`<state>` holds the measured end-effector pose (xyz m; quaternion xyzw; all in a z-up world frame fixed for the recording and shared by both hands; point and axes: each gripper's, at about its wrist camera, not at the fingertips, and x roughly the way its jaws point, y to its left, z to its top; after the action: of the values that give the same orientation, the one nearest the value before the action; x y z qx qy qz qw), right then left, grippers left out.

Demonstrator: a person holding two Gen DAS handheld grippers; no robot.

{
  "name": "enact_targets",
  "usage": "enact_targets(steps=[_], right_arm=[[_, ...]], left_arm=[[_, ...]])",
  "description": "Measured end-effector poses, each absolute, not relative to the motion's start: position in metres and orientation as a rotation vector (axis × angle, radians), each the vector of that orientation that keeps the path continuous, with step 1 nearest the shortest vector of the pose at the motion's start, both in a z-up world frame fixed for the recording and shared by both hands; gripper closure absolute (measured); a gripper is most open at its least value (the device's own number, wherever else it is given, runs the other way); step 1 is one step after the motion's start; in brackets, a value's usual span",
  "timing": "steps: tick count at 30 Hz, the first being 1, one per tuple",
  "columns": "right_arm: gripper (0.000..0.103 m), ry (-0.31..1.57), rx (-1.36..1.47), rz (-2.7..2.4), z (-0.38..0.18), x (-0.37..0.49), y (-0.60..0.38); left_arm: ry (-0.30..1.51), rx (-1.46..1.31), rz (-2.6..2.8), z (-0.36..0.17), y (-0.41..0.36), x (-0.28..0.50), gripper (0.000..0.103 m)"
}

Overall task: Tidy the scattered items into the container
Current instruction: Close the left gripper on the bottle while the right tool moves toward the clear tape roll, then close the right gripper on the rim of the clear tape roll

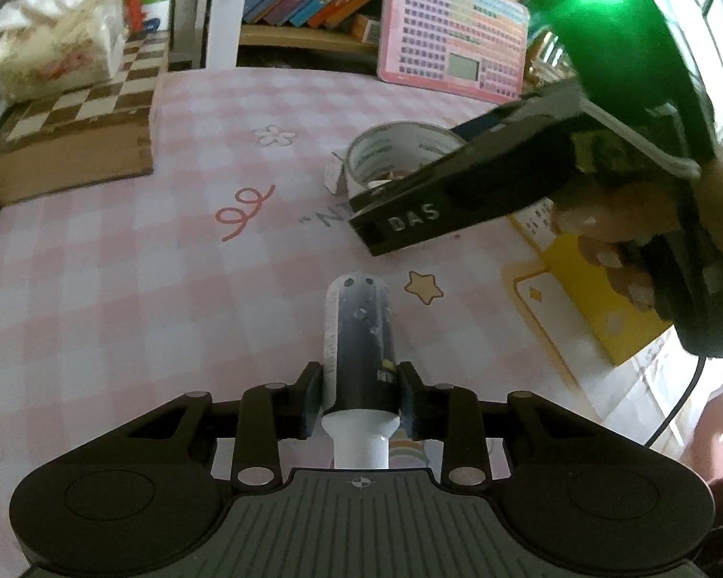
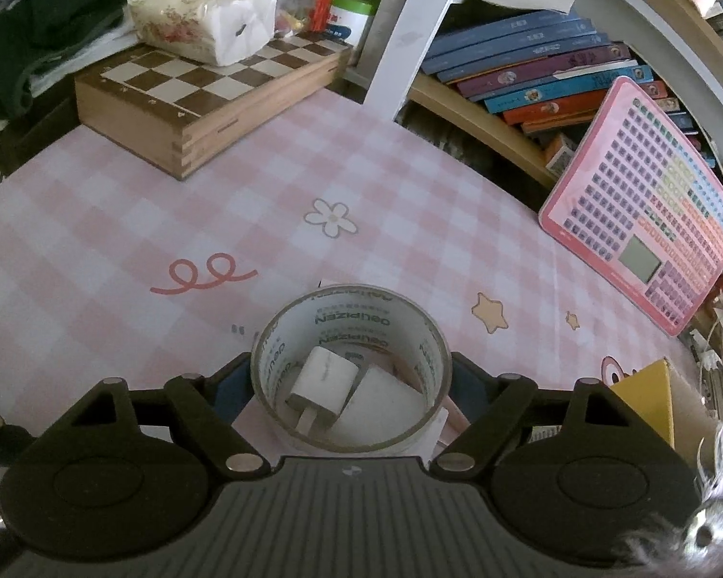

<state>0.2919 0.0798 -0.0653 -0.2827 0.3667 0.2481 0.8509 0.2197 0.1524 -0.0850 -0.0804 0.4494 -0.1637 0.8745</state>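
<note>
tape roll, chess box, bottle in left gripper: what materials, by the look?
Tape roll: glossy clear plastic film over a printed core, likely card; lettering shows inside the ring.
Chess box: wood, satin finish; visible grain, finger joints at the corner, inlaid-looking squares.
Bottle: probably plastic, dark glossy label, matte white cap; droplets on the surface.

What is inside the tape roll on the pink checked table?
Inside the tape roll lie two white charger plugs side by side, with a pinkish strip beside them. The roll's near wall covers their lower edges, so whatever lies beneath them cannot be seen.
</note>
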Motion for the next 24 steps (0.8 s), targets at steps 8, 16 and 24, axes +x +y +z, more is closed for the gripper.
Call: enact_targets(steps=[8,16,24], right_arm=[[0.021,0.717,-0.494,0.544,-0.035,0.277,0.067],[0.021,0.677,-0.387,0.591,-0.002,0.250,0.050],[0.021,0.627,-0.305,0.643,0.030,0.212,0.017]], left_arm=[[0.902,-0.295,-0.318,-0.076,0.172,0.211,0.072],[0.872,-0.367,-0.292,-0.059,0.188,0.199,0.072],[0.814,-0.360,-0.274,-0.029,0.188,0.181,0.072]])
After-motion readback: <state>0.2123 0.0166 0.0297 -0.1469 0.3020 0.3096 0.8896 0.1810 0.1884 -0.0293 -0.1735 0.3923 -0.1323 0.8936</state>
